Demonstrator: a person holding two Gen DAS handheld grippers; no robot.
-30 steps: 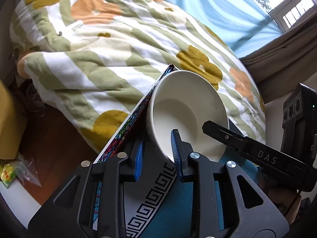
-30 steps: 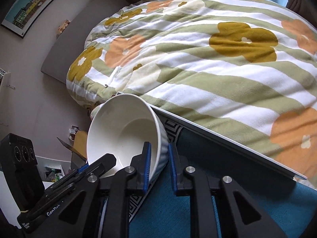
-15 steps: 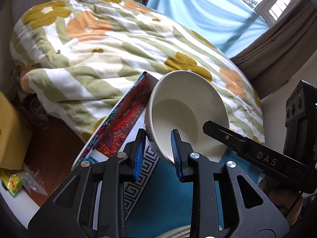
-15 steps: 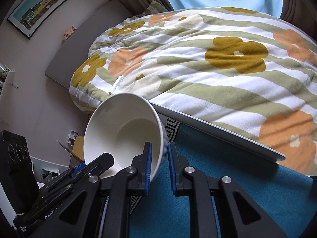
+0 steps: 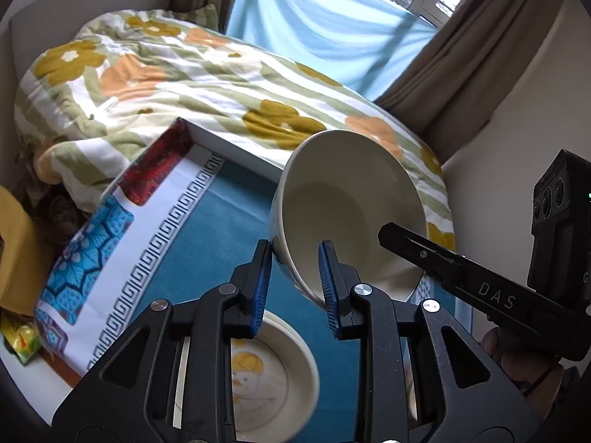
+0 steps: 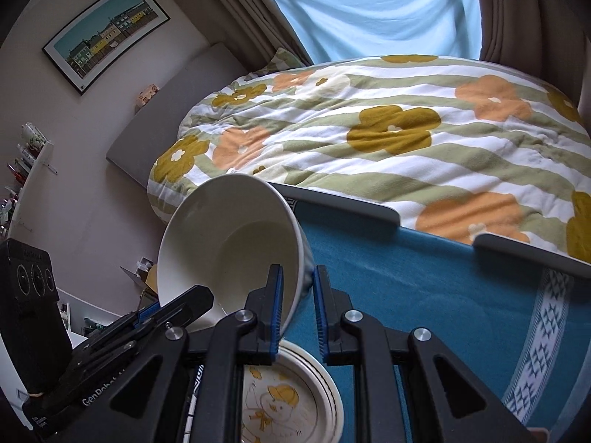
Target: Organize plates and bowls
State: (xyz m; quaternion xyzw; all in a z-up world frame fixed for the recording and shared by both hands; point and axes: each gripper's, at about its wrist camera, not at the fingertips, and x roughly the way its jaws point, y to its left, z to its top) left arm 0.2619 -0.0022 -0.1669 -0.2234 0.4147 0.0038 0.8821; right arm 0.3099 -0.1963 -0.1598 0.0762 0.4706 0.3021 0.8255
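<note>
A plain white bowl (image 5: 347, 206) is held in the air, tilted, over a table with a teal cloth (image 5: 221, 229). My left gripper (image 5: 293, 288) is shut on its near-left rim, and my right gripper (image 6: 297, 306) is shut on its right rim; the bowl shows in the right wrist view (image 6: 229, 243) too. Below the grippers a plate with a cartoon figure (image 6: 288, 402) lies on the cloth, also in the left wrist view (image 5: 269, 373). The right gripper appears at the right of the left view (image 5: 461, 280).
A bed with a flowered quilt (image 6: 388, 129) lies just beyond the table's far edge (image 6: 351, 203). A patterned cloth border (image 5: 122, 243) runs along the table's left side. A yellow box (image 5: 14, 251) stands low at the left. Curtains and a window are behind.
Both grippers have risen and drawn back with the bowl in them. More of the table shows, and the cartoon plate has come into view beneath the bowl.
</note>
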